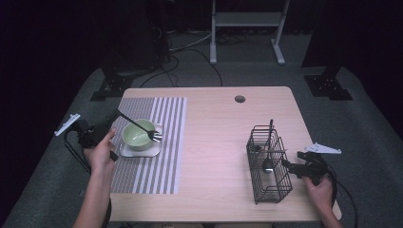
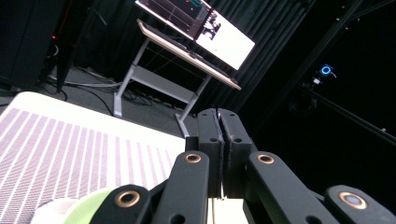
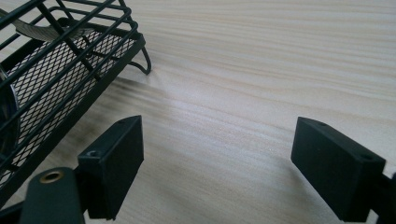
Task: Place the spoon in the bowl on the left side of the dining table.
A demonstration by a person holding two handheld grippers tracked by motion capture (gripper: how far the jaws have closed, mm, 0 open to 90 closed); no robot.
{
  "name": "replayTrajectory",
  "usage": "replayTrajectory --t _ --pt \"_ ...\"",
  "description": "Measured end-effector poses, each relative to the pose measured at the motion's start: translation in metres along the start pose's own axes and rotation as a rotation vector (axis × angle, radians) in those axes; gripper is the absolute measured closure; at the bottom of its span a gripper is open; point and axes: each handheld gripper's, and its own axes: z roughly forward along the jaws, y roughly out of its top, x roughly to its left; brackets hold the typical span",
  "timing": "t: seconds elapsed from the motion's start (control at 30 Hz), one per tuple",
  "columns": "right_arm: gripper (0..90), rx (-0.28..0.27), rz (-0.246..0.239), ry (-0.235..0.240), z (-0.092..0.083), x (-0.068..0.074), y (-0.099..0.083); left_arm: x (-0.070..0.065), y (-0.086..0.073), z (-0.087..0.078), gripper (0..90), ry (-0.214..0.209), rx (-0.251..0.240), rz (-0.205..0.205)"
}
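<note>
A green bowl stands on a white square saucer on the striped placemat. My left gripper is at the bowl's left and is shut on the black handle end of a fork. The fork slants down to the right, its tines at the bowl's right rim. In the left gripper view the jaws are pressed together and the bowl's rim shows at bottom left. My right gripper stands open just right of the black wire basket; nothing lies between its fingers.
The wire basket holds a spoon and a dark-handled utensil standing up. A round cable hole is near the table's far edge. A white stand is on the floor beyond the table.
</note>
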Motion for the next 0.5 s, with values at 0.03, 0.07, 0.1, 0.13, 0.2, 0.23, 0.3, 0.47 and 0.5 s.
replayTrajectory --t 0.03,0.07,0.1,0.13,0.2,0.23,0.3,0.47,0.5 --pt "16.0 0.0 0.0 0.0 0.0 0.0 0.0 0.001 0.001 0.0 89.0 0.003 0.0 0.002" --pt "16.0 0.0 0.0 0.0 0.0 0.0 0.0 0.001 0.002 -0.001 89.0 0.006 -0.002 0.001" --pt "16.0 0.0 0.0 0.0 0.0 0.0 0.0 0.002 0.002 -0.002 89.1 0.009 -0.005 -0.001" --pt "16.0 0.0 0.0 0.0 0.0 0.0 0.0 0.003 0.003 -0.002 89.1 0.011 -0.004 0.0" --pt "16.0 0.0 0.001 0.0 0.0 0.0 0.0 0.004 0.004 -0.003 89.0 0.017 -0.006 0.0" --pt "16.0 0.001 0.0 0.0 0.0 0.0 0.0 0.005 0.005 -0.003 89.0 0.019 -0.006 0.001" --pt "16.0 0.001 0.0 0.0 0.0 0.0 0.0 0.006 0.006 -0.004 89.1 0.023 -0.01 -0.001" --pt "16.0 0.002 -0.001 -0.001 0.0 0.0 0.0 0.015 0.01 -0.007 89.0 0.053 -0.028 -0.011" --pt "16.0 0.002 -0.001 -0.001 0.0 0.0 0.0 0.015 0.01 -0.007 89.1 0.053 -0.028 -0.011"
